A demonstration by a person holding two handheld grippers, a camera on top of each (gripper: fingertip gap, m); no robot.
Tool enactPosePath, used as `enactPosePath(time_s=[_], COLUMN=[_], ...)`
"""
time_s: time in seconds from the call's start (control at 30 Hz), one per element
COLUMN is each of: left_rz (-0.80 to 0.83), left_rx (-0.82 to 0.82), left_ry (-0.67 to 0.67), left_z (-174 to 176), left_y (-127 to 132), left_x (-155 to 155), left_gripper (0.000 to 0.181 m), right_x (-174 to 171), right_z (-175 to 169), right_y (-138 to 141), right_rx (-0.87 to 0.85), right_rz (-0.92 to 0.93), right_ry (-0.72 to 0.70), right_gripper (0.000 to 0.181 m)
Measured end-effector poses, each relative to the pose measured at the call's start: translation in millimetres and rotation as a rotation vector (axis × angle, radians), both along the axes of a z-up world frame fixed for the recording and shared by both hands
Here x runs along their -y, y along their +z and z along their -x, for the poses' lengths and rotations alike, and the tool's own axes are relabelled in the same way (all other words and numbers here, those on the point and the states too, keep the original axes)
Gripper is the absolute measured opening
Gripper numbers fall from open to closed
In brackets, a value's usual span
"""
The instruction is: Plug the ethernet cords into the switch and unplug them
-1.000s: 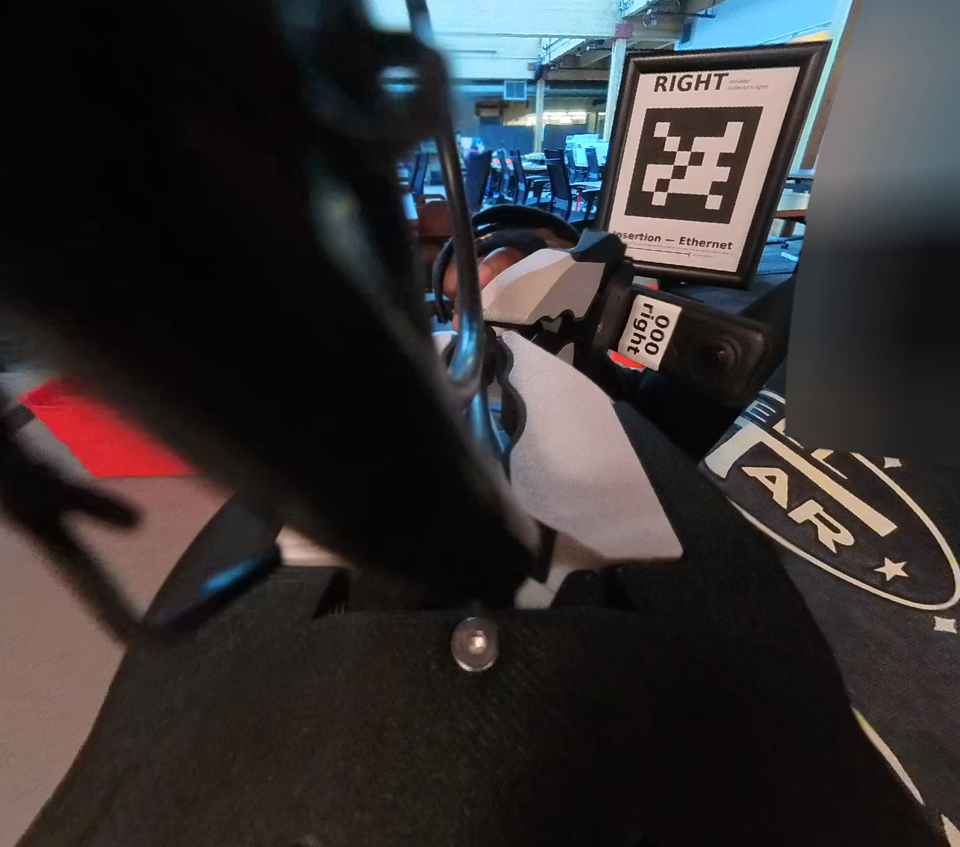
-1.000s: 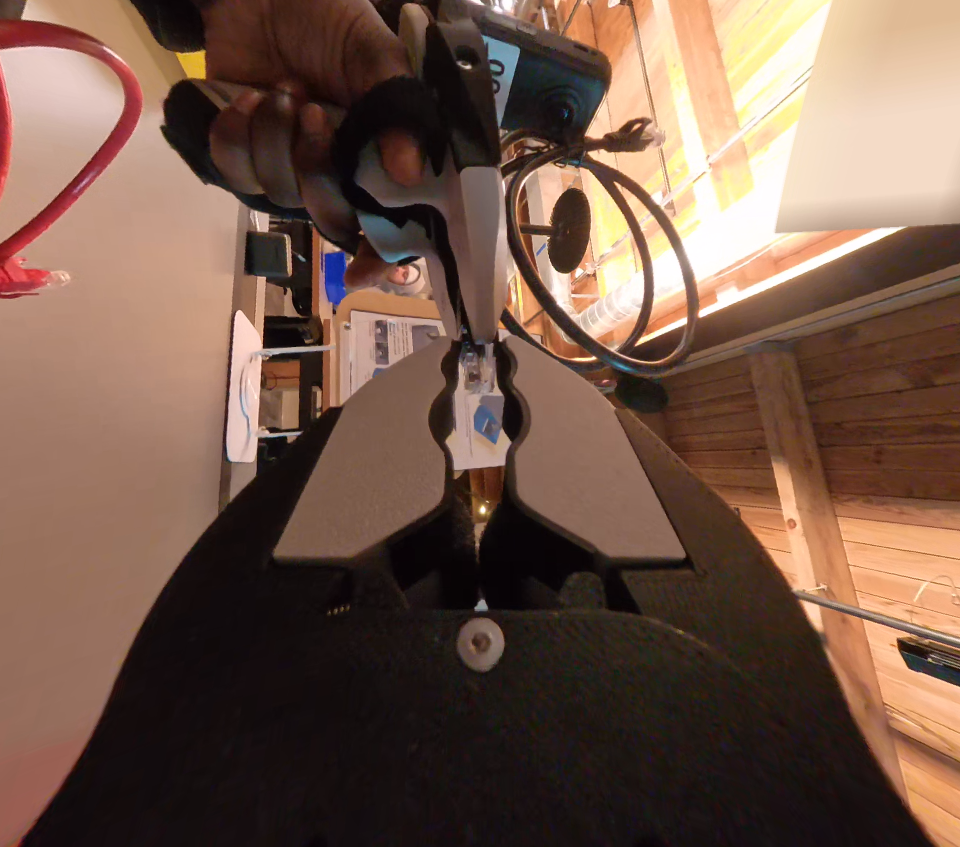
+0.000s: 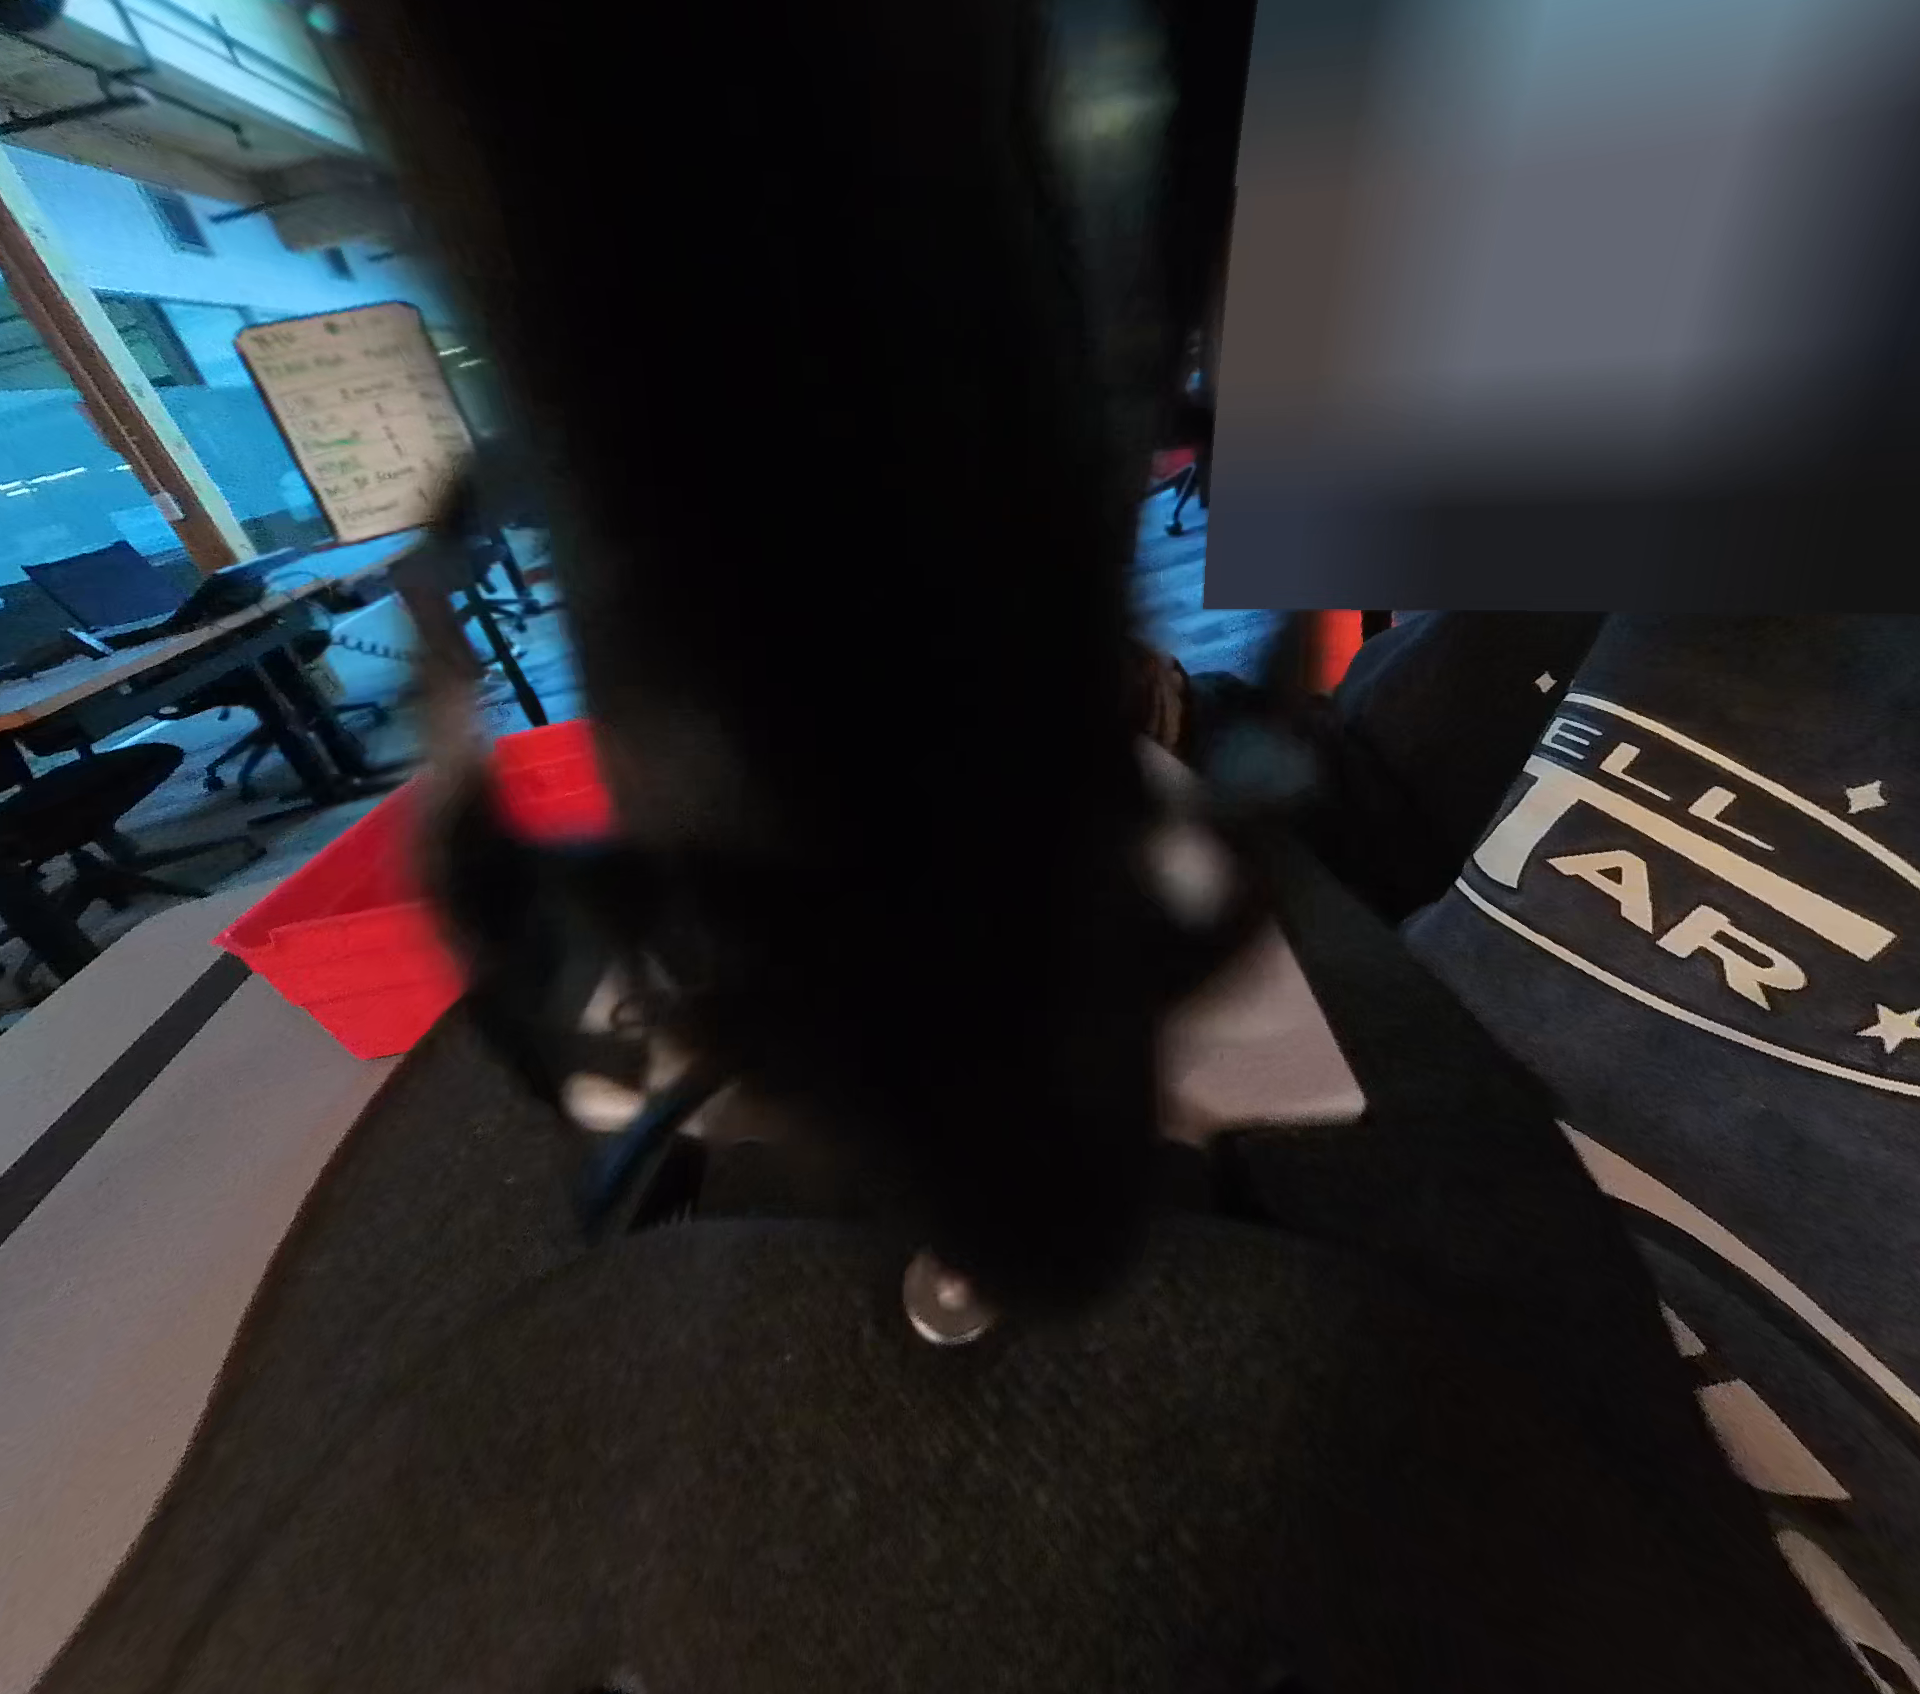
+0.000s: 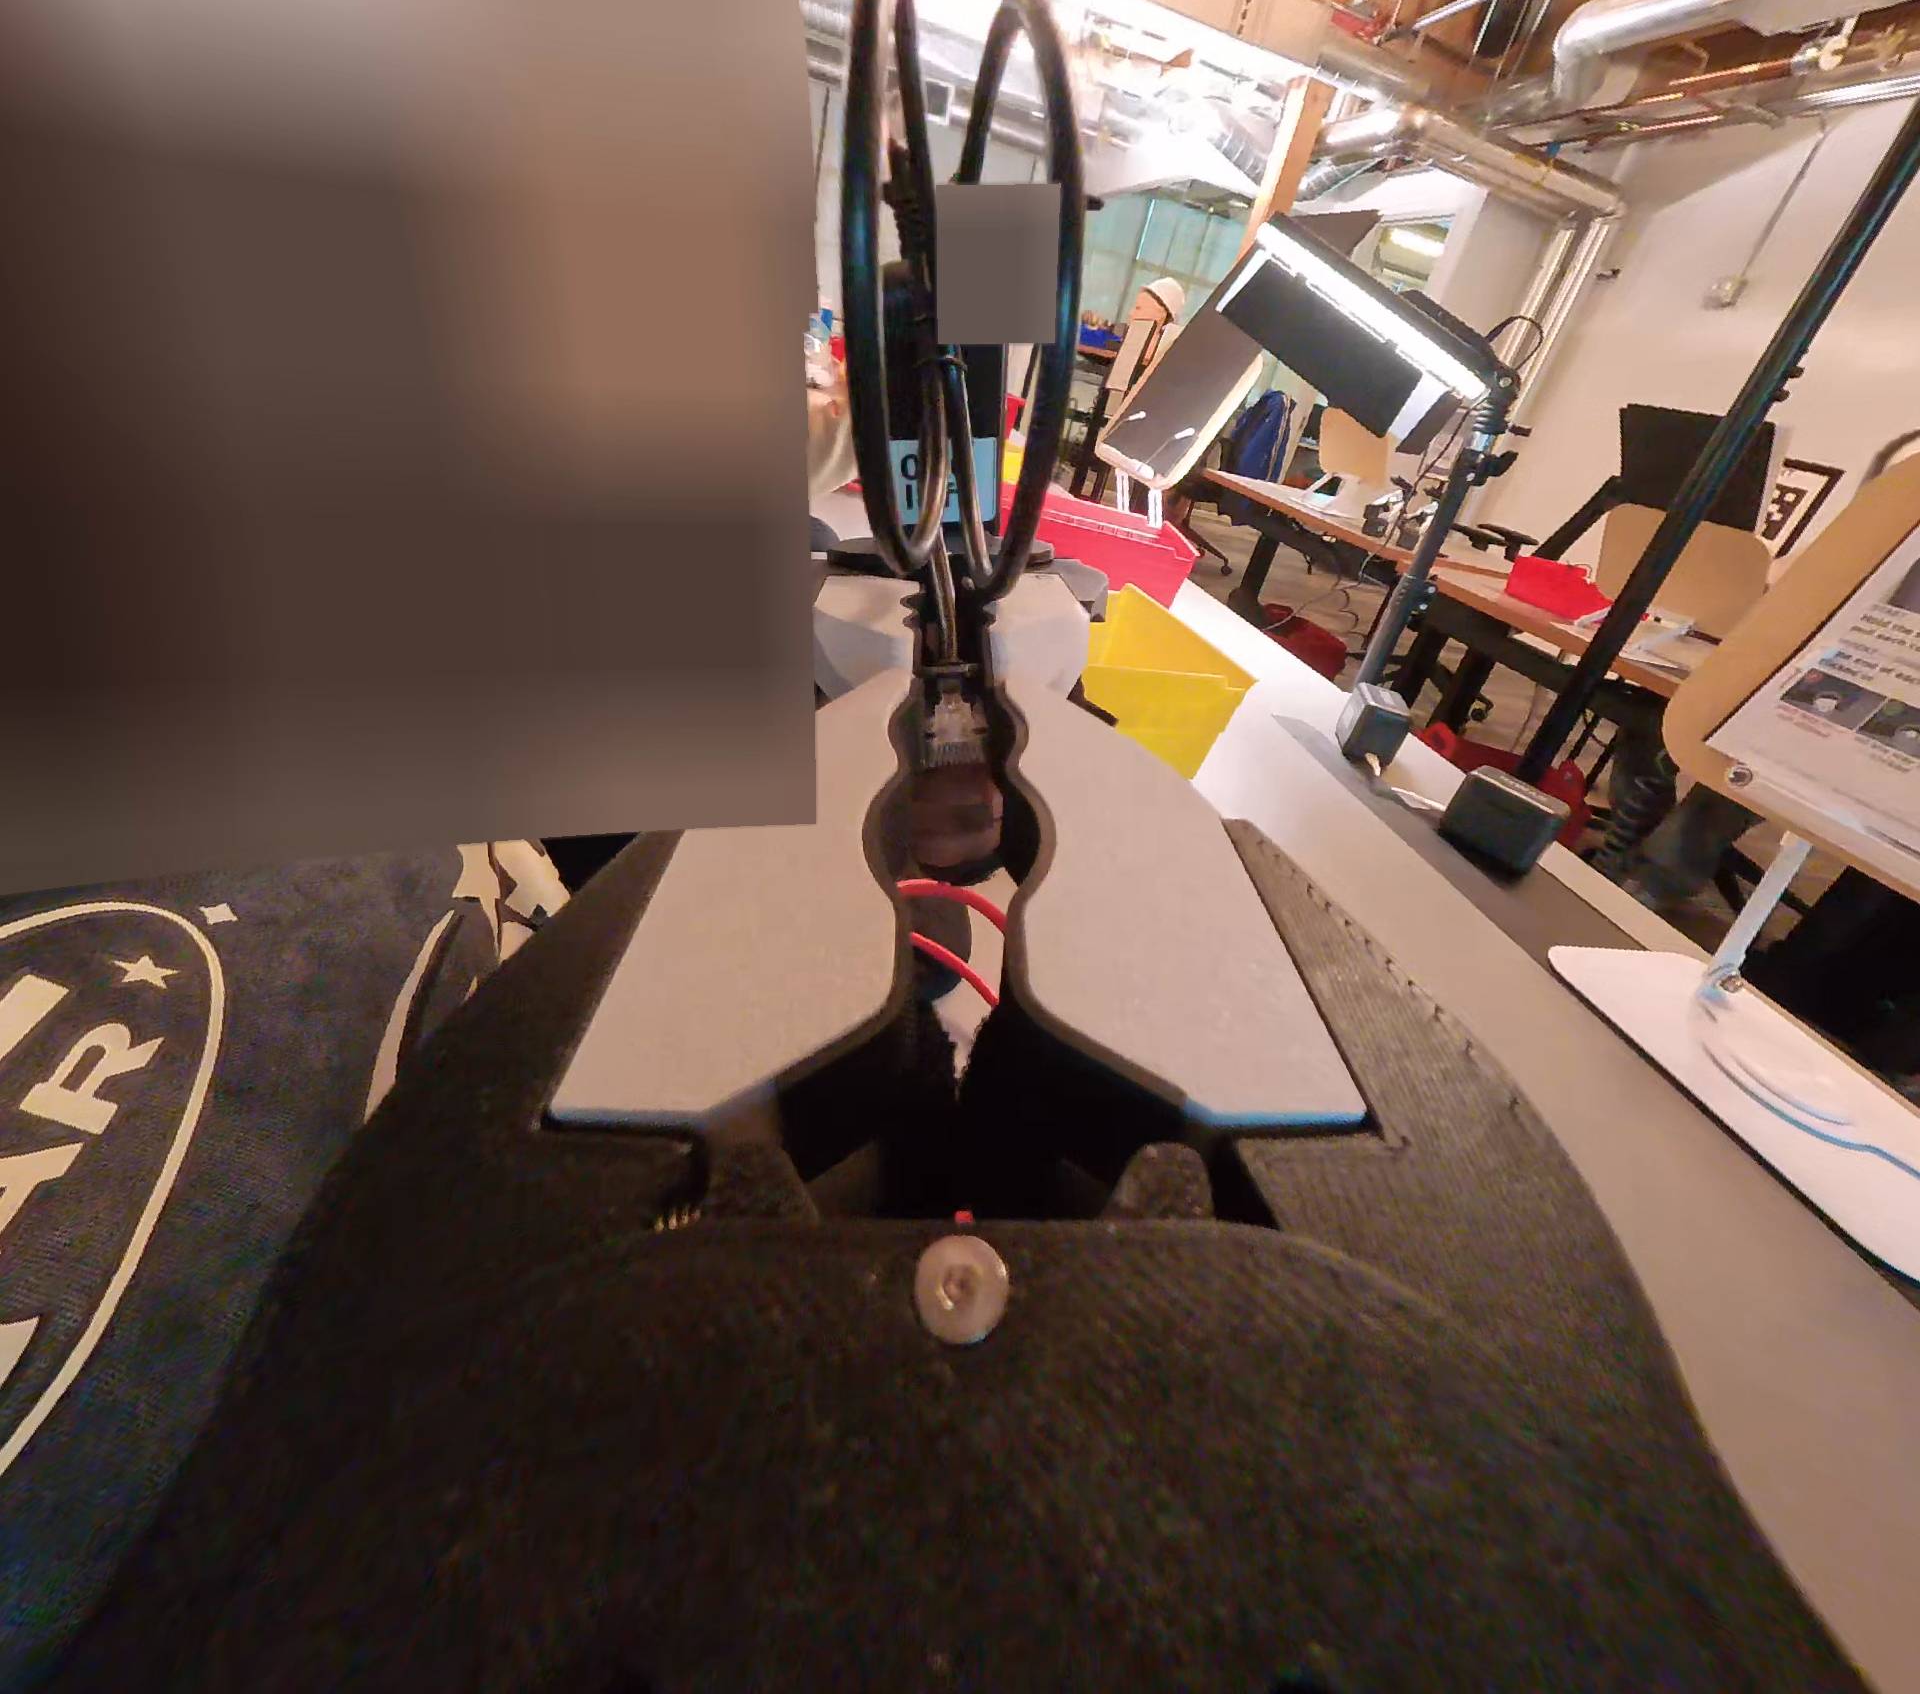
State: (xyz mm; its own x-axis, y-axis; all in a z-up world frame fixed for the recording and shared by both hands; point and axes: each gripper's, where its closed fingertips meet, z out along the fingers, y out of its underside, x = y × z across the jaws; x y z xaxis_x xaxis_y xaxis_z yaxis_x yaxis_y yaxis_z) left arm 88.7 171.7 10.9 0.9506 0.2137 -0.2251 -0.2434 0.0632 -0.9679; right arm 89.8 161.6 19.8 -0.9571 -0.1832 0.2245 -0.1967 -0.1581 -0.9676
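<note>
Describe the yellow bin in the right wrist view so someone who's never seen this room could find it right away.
Start at the long grey table running off to the right past the right gripper. Just past the jaws, on that table's near end, sits the yellow bin, an open-topped plastic tray. Behind it lies a red bin of similar shape; the yellow one is nearer and the only yellow thing there.

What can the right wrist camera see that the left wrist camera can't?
Only the right wrist view shows the black ethernet cord, looped, with its clear plug between the right hand-held gripper fingers, plus a yellow bin and a lit lamp. Only the left wrist view shows a whiteboard, and a big dark blurry shape hides its own fingers. Both show a red bin, the grey table and the person's dark shirt.
</note>
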Motion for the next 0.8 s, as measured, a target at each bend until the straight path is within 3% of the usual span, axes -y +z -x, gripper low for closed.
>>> enactPosePath(time_s=[0.03, 0.07, 0.13, 0.2, 0.43, 0.53, 0.67, 0.8], left_rz=[-0.002, -0.005, -0.017, -0.024, -0.011, 0.007, 0.019, 0.010], left_rx=[0.001, 0.003, 0.006, 0.013, 0.001, -0.002, 0.021, 0.039], left_ry=[0.001, 0.003, 0.002, 0.004, 0.004, -0.008, -0.012, -0.021], left_z=[0.2, 0.8, 0.9, 1.9, 1.4, -0.8, 0.0, 0.4], left_y=[0.2, 0.6, 1.9, 2.7, 0.8, -1.4, -4.0, -3.6], left_x=[0.1, 0.3, 1.8, 3.3, 2.5, 0.5, -0.5, 0.5], left_gripper=[0.158, 0.160, 0.095, 0.013, 0.012, 0.012, 0.012, 0.012], right_x=[-0.1, -0.5, -3.4, -6.8, -8.2, -8.0, -5.1, -4.3], right_z=[0.2, 0.6, 1.4, 2.6, 2.2, 2.4, 1.4, 2.3], right_y=[0.6, 1.3, 4.7, 7.6, 5.7, 1.5, -5.9, -5.3], right_rx=[-0.002, -0.004, -0.005, -0.002, -0.004, -0.040, -0.121, -0.095], right_rz=[0.003, 0.006, 0.020, 0.030, 0.013, -0.021, -0.064, -0.073], right_ry=[-0.005, -0.012, -0.018, -0.017, 0.000, -0.015, -0.050, -0.053], right_gripper=[0.010, 0.010, 0.009, 0.008, 0.008, 0.030, 0.012, 0.011])
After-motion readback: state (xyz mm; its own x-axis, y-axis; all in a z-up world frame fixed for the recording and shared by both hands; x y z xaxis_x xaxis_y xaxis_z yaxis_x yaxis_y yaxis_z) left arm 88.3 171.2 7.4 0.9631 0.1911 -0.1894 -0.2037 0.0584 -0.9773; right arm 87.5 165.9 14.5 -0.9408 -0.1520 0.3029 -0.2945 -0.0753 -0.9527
